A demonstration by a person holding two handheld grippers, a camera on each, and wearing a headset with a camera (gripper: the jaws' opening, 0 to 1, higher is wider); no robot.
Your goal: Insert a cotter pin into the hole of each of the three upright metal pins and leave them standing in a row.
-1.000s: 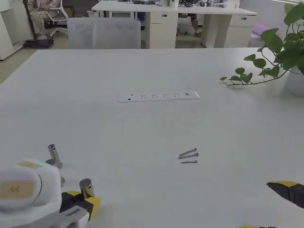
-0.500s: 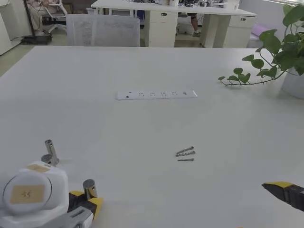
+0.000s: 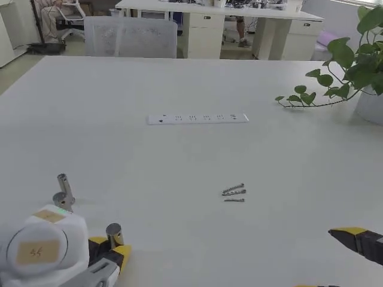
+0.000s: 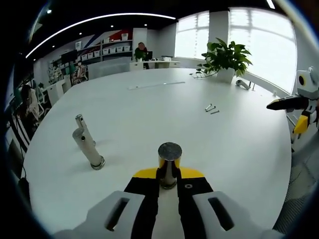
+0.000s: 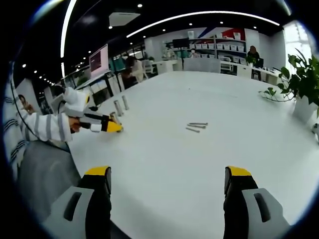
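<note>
My left gripper is shut on the base of an upright metal pin, low at the left of the head view. Two more metal pins stand close together to its left; one pin rises behind the gripper in the head view. Three cotter pins lie loose mid-table, also ahead in the right gripper view. My right gripper is open and holds nothing; one of its fingers shows at the lower right, well right of the cotter pins.
A white power strip lies across the middle of the white table. A potted trailing plant stands at the right edge. Beyond the far edge are a grey chair and other desks.
The head camera has tilted a little, shifting the picture. My left gripper keeps its hold on the pin in about the same spot; the right gripper has barely moved.
</note>
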